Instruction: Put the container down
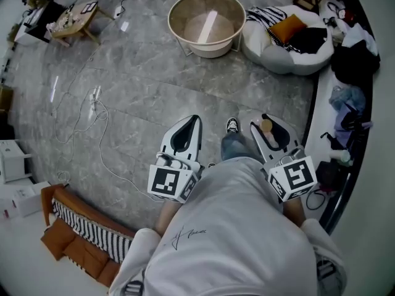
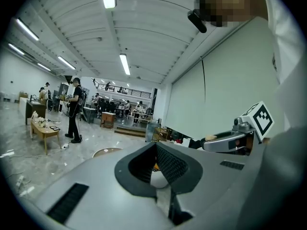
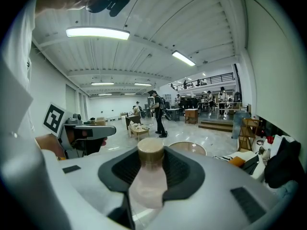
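Note:
A translucent container (image 3: 149,180) with a tan lid (image 3: 150,149) stands between the dark pads of my right gripper (image 3: 151,146), which is shut on it. In the head view the same container (image 1: 267,127) shows by its lid inside the right gripper (image 1: 265,119), held in front of the person's body at the right. My left gripper (image 1: 196,119) is beside it at the left, tips together, with nothing held. In the left gripper view its jaws (image 2: 156,150) meet at the far end and the right gripper (image 2: 230,139) passes at the right. Both point out over the grey stone floor.
A round beige tub (image 1: 207,22) stands on the floor ahead, with a white cushion bed (image 1: 285,49) at its right. A white cable (image 1: 92,111) trails at the left. A low wooden table (image 1: 75,18) is far left. A striped and orange seat (image 1: 80,230) lies near left. A person (image 3: 157,113) stands farther off.

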The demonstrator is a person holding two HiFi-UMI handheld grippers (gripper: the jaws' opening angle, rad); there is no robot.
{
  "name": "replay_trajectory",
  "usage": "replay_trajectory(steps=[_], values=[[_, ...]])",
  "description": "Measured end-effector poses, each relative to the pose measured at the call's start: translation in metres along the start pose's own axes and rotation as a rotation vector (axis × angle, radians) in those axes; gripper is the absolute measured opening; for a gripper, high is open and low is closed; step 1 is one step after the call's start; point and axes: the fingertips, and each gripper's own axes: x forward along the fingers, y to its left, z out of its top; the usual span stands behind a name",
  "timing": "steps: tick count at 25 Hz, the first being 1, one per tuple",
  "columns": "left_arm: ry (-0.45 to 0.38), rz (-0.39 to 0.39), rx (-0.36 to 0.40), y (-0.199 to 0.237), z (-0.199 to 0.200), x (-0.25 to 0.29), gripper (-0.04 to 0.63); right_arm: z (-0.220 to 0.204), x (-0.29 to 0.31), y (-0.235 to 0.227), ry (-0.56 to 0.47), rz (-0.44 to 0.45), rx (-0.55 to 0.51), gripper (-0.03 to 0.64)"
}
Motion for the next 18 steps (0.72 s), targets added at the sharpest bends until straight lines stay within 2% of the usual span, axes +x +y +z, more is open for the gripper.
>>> replay_trajectory(steps=[5, 10, 18], values=[[0.029, 0.019, 0.027, 0.012, 0.008, 0.045, 0.018, 0.01, 0.029, -0.036, 0.008, 0.019, -0.001, 0.143], [0.033, 0.018, 0.019, 0.017, 0.017, 0.085, 0.018, 0.019, 0.054, -0.071, 0.019, 0.029, 0.001, 0.143], [0.042, 0.073, 0.039, 0.028, 0.028, 0.142, 0.018, 0.028, 0.091, -0.119, 0.024, 0.075, -0.007, 0.143]])
